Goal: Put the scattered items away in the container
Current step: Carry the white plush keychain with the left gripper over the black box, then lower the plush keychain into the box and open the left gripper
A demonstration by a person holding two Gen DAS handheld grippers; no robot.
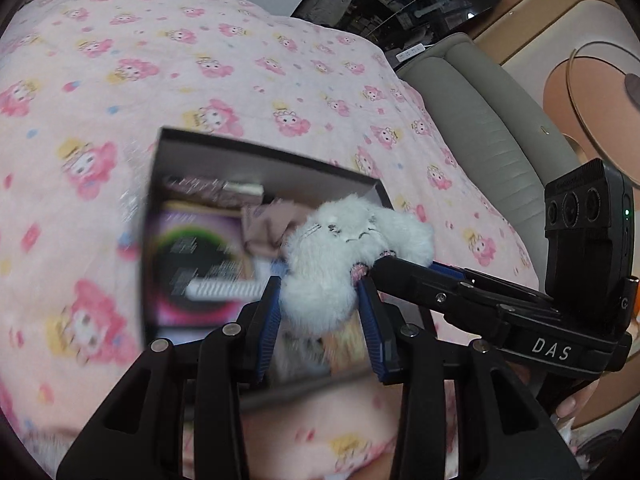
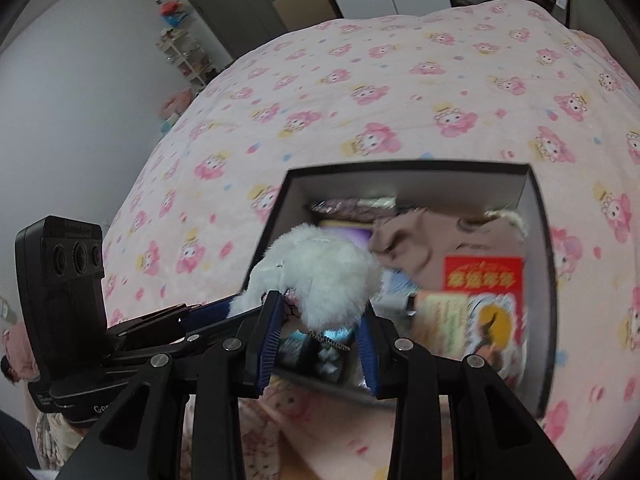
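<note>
Both hand-held grippers, left (image 1: 320,300) and right (image 2: 320,320), clamped on white plush toy (image 1: 340,256); black box (image 2: 540,240) just ahead, on bed.

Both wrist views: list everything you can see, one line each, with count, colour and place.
Plush toy: one, white, fluffy, held over the box by both grippers.
Box: one, dark rim, pale inside, open, on the blanket.
Red packet: one, red and yellow, in the box.
Cloth: one, beige, crumpled, in the box.
Purple package: one, purple and black, in the box; blurred.
Blanket: one, pink, cartoon print, under the box.
Chair: one, grey, beside the bed.
Left gripper: one, black, blue fingers pressed on the toy.
Right gripper: one, black, blue fingers pressed on the toy.
</note>
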